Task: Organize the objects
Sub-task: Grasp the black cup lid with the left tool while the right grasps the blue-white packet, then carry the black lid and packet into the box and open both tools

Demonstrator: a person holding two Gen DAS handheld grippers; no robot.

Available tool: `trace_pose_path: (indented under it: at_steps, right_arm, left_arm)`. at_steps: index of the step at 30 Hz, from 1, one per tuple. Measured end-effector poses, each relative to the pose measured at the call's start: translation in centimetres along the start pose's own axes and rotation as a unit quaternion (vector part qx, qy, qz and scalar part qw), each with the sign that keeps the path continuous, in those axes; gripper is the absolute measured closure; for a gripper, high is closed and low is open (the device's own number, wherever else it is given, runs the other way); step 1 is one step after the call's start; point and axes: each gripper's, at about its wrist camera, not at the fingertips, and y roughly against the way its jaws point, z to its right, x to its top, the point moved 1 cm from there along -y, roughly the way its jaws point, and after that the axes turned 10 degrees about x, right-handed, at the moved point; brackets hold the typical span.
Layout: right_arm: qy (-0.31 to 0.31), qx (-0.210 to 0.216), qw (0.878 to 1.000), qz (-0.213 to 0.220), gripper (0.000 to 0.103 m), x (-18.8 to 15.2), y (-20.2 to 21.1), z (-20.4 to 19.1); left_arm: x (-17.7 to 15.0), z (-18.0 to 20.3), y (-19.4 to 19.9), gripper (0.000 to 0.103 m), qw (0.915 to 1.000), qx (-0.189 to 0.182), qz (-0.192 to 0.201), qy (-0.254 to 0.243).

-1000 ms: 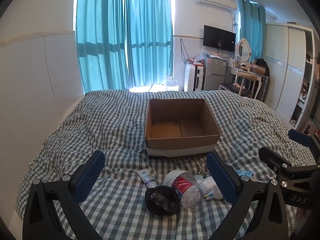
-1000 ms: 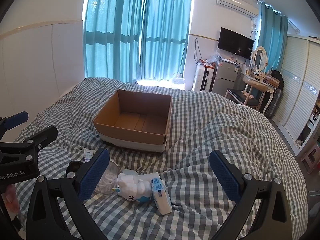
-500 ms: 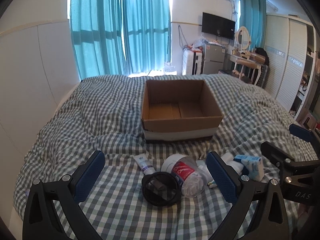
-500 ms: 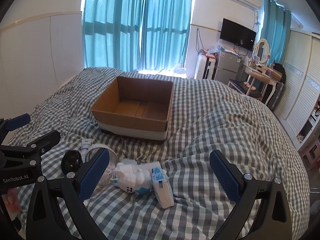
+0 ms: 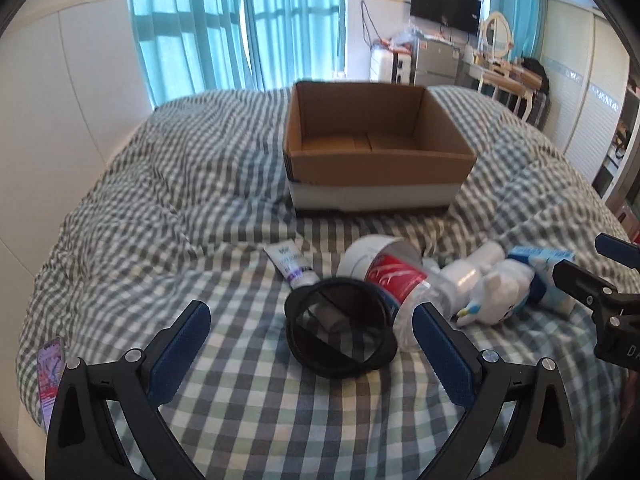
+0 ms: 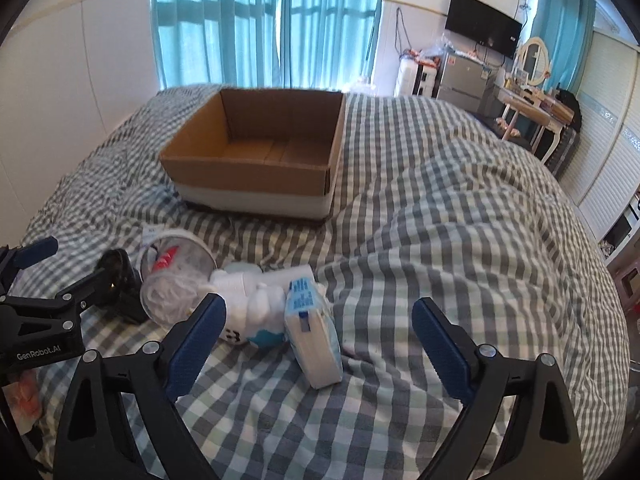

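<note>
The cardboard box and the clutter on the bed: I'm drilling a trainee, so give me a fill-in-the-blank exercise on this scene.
1. The cardboard box holds ____.
2. The bedspread has a ____ pattern.
3. The tissue pack lies between the fingers of the ____ gripper.
4. The jaws of the left gripper stand ____, around the black ring.

Missing words: nothing; checked; right; open

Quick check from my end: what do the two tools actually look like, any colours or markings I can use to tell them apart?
Both look identical: black angular frames with silver screws and flat blue textured pads on the fingers. The left tool carries white "GenRobot.AI" lettering on its body, readable from the right wrist view. The right tool shows part of a white marking starting "DA". No cables or sleeves are visible.
</note>
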Motion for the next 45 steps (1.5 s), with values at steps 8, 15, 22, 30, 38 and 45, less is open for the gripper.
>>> trace_pose_path:
  at_steps: [8, 15, 22, 30, 38, 45]
  right_arm:
    - [-0.009, 0.013, 0.999, -0.052, 0.028, -1.0, -3.8, 0.4]
    - [-0.015, 0.027, 0.998, -0.059, 0.040, -1.1, -4.6, 0.7]
    - [-0.021, 0.045, 0.997, -0.062, 0.061, -1.0, -4.8, 0.8]
    - [-0.017, 0.047, 0.998, -0.034, 0.080, -0.8, -3.4, 0.7]
    - [0.000, 0.042, 0.999, -0.009, 0.081, -0.5, -1.8, 0.0]
    - [0.014, 0.042, 0.999, 0.007, 0.081, 0.0, -0.6, -0.7]
  left_arm:
    - [-0.8, 0.8, -2.4, 0.002, 0.9994, -0.010, -0.029, -0.017]
    - [-0.9, 1.2, -3.5, 0.020, 0.9982, -0.038, -0.042, -0.022]
    - [-1.3, 1.7, -4.5, 0.054, 0.9958, -0.059, -0.063, -0.031]
    - [-1.1, 0.8, -3.4, 0.067, 0.9966, -0.068, -0.045, -0.012]
    - [-1.0, 0.0, -2.1, 0.072, 0.9971, -0.072, -0.024, 0.002]
    - [-0.2, -0.2, -0.3, 0.075, 0.9970, -0.077, -0.001, -0.005]
